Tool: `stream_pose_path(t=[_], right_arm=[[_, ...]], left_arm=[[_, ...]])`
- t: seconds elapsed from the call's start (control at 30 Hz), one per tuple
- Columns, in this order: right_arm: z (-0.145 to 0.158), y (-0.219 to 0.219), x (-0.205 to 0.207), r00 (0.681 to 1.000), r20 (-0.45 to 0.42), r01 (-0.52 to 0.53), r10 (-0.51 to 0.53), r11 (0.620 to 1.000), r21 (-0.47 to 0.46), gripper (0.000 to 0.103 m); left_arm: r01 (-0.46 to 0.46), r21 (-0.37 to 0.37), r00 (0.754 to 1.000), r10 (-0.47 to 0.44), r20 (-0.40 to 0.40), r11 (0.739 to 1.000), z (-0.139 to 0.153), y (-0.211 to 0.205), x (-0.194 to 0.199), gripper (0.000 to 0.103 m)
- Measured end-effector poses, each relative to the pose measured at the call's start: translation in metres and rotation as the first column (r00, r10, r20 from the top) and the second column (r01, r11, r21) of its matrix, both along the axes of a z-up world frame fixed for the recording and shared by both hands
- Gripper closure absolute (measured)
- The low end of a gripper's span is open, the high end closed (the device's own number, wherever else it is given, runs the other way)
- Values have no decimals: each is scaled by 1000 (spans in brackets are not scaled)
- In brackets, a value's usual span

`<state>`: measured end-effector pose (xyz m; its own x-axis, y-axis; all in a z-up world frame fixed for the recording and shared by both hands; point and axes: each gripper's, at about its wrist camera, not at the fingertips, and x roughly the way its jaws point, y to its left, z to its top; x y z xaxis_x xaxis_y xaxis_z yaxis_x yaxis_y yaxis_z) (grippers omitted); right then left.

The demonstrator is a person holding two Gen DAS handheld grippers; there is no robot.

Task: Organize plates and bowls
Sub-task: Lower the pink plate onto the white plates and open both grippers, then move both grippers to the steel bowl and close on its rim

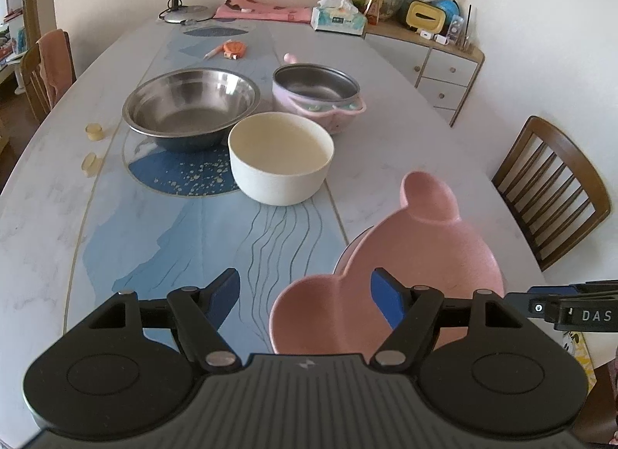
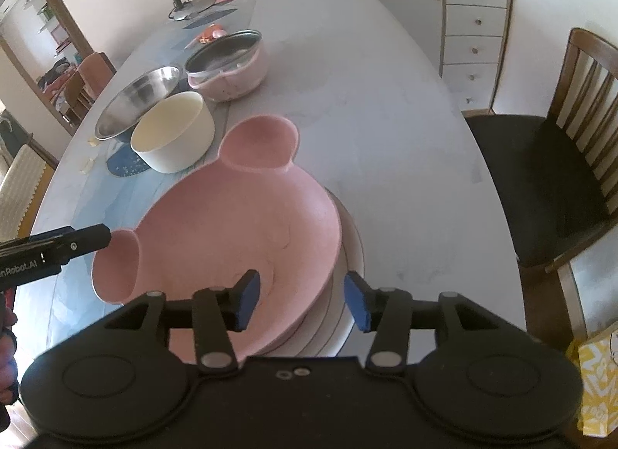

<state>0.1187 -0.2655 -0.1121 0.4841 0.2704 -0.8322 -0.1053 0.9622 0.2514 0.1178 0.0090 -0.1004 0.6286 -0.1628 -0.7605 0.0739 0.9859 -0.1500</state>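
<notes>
The pink eared plate (image 2: 235, 225) sits on top of a stack of pale plates (image 2: 347, 255) at the near edge of the table (image 2: 386, 101), its two ear lobes pointing away toward the bowls and to the left. So its long axis runs from the near-right rim out to the far ear. The right gripper (image 2: 303, 298) hangs just above that near-right rim, jaws partly apart w/ nothing pinched; the rim of the stack shows in the gap, pads clear of it. The left gripper (image 1: 305, 294) is over the near ear lobe, jaws wide, also empty (its right pad overlaps the plate in view, contact can't be told). Further out: cream bowl (image 1: 281, 163), steel bowl (image 1: 191, 109), pink steel-lined bowl (image 1: 316, 95), all well apart from both grippers. Judging by reach, the left one lies nearer the bowls, prob. next to be nested.
</notes>
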Motion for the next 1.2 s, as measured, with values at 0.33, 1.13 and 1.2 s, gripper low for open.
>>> stream_pose_path(t=[0.33,1.13,1.2], right_arm=[[25,7,15,995,44,-91,90,996,21,39],[100,100,175,885,161,-434,437,899,-58,7],[101,114,194,873,153,-459,464,886,-66,7]], left_arm=[[-23,-25,999,24,24,999,18,-4,2,25],[-288,12,956,287,66,958,55,51,102,25],[-316,22,947,315,59,948,56,63,114,25]])
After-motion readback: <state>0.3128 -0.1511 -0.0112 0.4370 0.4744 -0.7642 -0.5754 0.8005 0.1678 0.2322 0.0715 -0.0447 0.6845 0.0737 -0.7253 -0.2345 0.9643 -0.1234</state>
